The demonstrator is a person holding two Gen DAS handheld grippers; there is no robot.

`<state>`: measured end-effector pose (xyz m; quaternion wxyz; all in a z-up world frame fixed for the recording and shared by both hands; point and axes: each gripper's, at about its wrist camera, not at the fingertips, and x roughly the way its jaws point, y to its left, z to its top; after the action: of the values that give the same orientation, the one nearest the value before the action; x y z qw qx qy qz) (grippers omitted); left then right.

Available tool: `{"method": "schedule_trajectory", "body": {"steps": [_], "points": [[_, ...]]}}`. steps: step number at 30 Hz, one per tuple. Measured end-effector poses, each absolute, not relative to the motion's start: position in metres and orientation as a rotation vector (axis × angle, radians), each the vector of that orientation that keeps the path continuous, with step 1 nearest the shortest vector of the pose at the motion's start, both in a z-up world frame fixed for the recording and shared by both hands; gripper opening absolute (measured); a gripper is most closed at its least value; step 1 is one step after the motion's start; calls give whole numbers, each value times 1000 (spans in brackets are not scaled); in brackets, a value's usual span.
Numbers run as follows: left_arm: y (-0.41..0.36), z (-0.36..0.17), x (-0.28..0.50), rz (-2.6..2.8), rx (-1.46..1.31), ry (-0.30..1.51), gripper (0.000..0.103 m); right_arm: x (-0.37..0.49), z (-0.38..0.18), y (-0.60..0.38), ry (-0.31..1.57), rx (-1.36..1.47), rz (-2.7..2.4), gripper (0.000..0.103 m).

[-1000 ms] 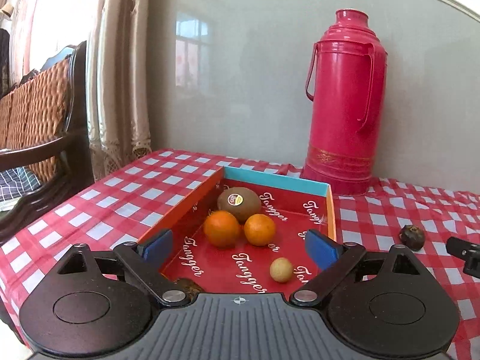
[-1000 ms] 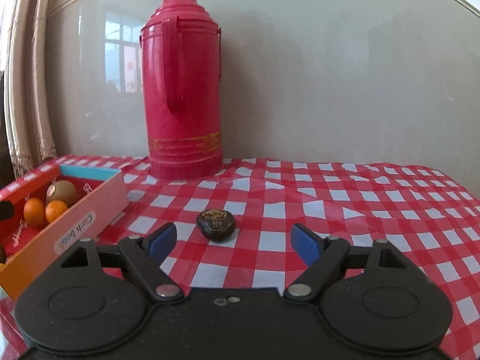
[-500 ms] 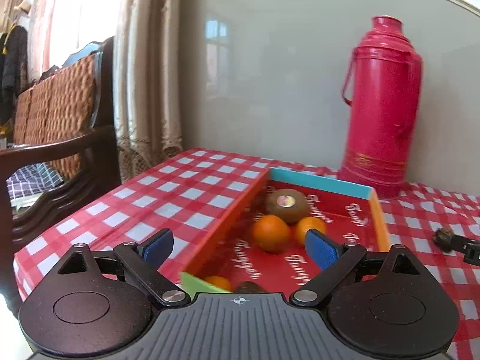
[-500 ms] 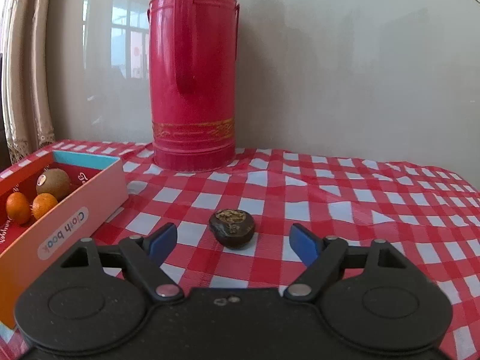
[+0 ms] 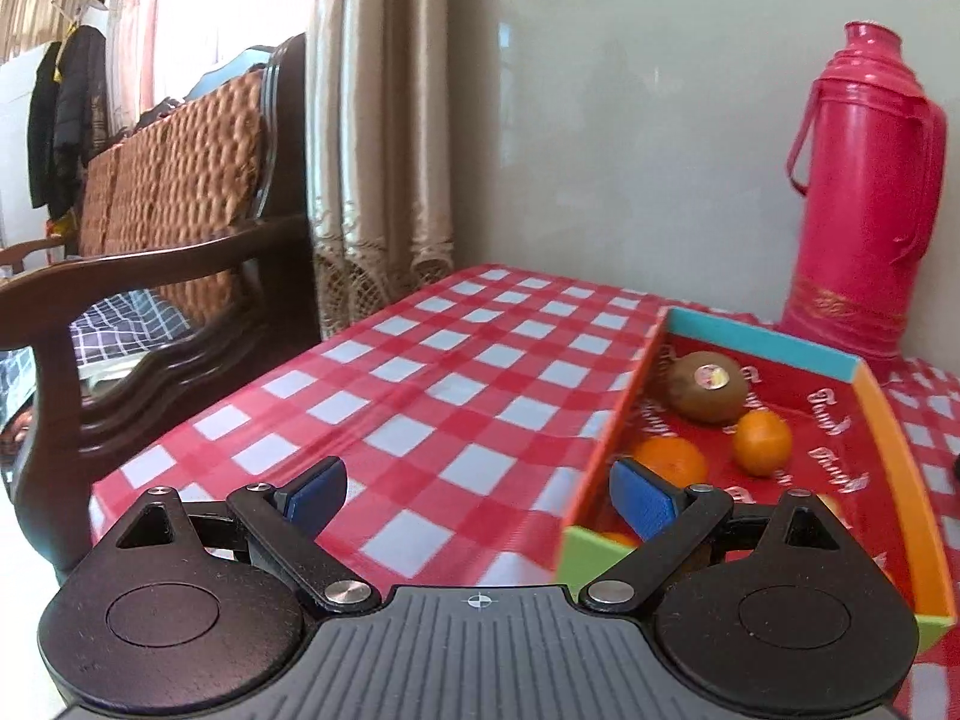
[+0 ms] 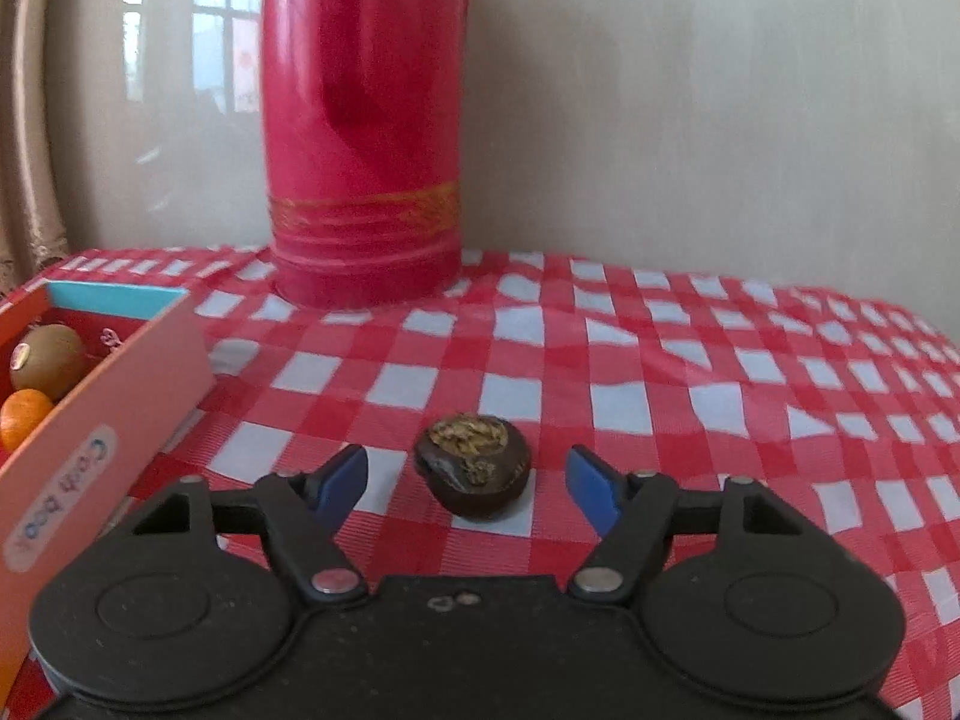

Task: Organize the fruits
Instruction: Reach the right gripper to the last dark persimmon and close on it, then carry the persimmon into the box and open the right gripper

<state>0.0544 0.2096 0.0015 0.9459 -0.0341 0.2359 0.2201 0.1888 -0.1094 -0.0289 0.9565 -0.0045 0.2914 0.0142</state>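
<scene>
Now the left hand-held gripper (image 5: 478,493), jaws wide and empty, has swung left off the box (image 5: 906,483); the right hand-held gripper (image 6: 467,481), closer in, is closing around the dark fruit (image 6: 473,465) on the worktop (image 6: 720,372), not yet touching.

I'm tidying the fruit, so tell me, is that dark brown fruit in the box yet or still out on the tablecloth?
Out. The dark brown fruit sits on the checked tablecloth, apart from the box.

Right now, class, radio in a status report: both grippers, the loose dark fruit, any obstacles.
Left gripper open, empty, beside box. Right gripper closing, pads not yet touching dark fruit between them. Fruit sits on cloth; nothing in the way.
</scene>
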Motion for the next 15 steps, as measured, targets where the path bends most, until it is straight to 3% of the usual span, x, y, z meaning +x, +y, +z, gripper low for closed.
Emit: {"method": "schedule_trajectory", "body": {"steps": [3, 4, 5, 15], "points": [[216, 0, 53, 438, -86, 491, 94, 195, -32, -114, 625, 8, 19, 59], [216, 0, 53, 438, -82, 490, 94, 196, -32, -115, 634, 16, 22, 51], [216, 1, 52, 438, -77, 488, 94, 197, -33, -115, 642, 23, 33, 36], [207, 12, 40, 410, -115, 447, 94, 163, -12, -104, 533, -19, 81, 35]]}}
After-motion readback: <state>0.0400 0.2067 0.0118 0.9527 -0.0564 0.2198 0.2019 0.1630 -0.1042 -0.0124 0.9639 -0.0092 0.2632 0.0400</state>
